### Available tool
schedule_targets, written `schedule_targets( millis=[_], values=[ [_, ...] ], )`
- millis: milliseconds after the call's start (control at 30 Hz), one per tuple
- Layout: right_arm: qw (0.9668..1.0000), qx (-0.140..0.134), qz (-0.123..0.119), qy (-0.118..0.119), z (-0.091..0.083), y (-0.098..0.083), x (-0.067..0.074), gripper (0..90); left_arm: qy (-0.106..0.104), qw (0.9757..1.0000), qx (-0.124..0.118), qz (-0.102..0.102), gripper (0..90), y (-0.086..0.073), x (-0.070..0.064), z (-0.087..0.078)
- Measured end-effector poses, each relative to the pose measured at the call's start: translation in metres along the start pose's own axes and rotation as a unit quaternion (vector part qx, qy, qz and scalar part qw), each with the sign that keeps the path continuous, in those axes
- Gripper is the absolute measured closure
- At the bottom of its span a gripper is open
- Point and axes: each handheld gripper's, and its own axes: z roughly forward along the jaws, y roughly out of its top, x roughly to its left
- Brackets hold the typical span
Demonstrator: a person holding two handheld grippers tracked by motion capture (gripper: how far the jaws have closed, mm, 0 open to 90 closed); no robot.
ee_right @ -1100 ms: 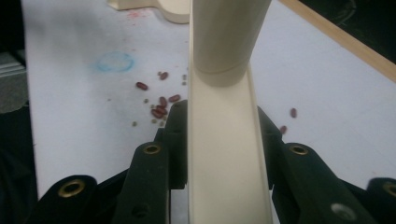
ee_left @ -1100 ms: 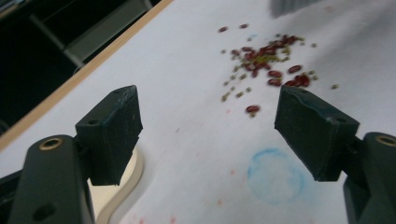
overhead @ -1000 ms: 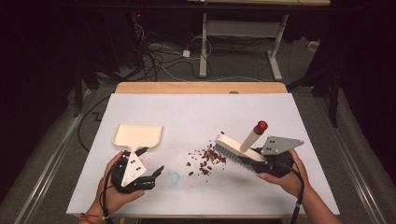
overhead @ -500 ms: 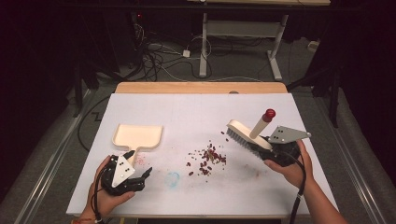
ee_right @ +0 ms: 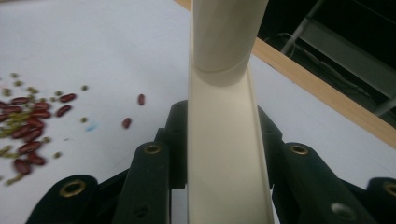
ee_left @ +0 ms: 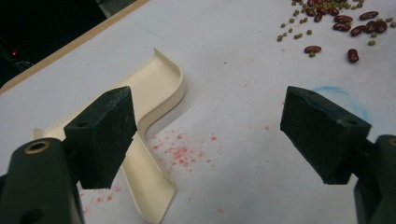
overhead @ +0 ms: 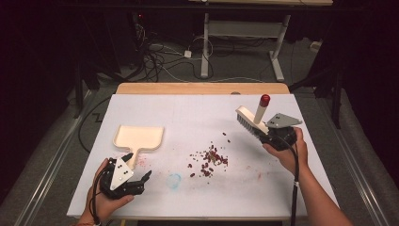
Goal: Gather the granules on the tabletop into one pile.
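A cream dustpan (overhead: 139,135) lies flat at the left of the white table, its handle (ee_left: 145,186) pointing toward the near edge. My left gripper (overhead: 137,165) is open and low over the table just right of that handle, with nothing between its pads (ee_left: 105,135). A pile of red beans and small green ones (overhead: 209,158) lies mid-table. My right gripper (overhead: 278,135) is shut on the cream handle (ee_right: 224,140) of a brush (overhead: 249,120) with a red tip (overhead: 265,100). The brush is held off the table, right of the beans (ee_right: 32,121).
A faint blue smudge (overhead: 174,180) and red stains (ee_left: 187,151) mark the white surface. The table's wooden far edge (overhead: 202,88) borders a dark floor with cables and a desk frame (overhead: 244,42). Cables trail from both grippers along the person's forearms.
The right gripper has carried the brush up and to the right, away from the bean pile. The left gripper has shifted slightly left beside the dustpan handle, still open.
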Motion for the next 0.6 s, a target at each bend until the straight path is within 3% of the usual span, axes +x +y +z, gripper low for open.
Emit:
schedule_targets(
  millis=[67, 100, 267, 433, 600],
  values=[
    [1.0000, 0.005, 0.005, 0.001, 0.011, 0.002, -0.002, 67.9, 0.002, 1.0000, 0.005, 0.003, 17.6, 0.000, 0.000, 0.001],
    [0.9998, 0.014, -0.009, -0.012, 0.021, 0.005, 0.000, 67.9, -0.001, 1.0000, 0.009, -0.003, 17.6, -0.001, 0.000, 0.001],
    [0.9991, 0.028, -0.024, -0.021, 0.042, 0.012, 0.009, 67.9, 0.002, 1.0000, 0.007, 0.004, 17.6, -0.001, -0.001, 0.000],
    [0.9981, 0.044, -0.044, -0.006, 0.063, 0.014, 0.030, 67.9, -0.007, 0.9999, 0.006, 0.011, 17.6, 0.001, -0.004, 0.000],
    [0.9972, 0.043, -0.060, 0.012, 0.067, 0.013, 0.048, 67.8, -0.014, 0.9996, 0.017, 0.018, 17.7, 0.001, -0.007, 0.005]
  ],
)
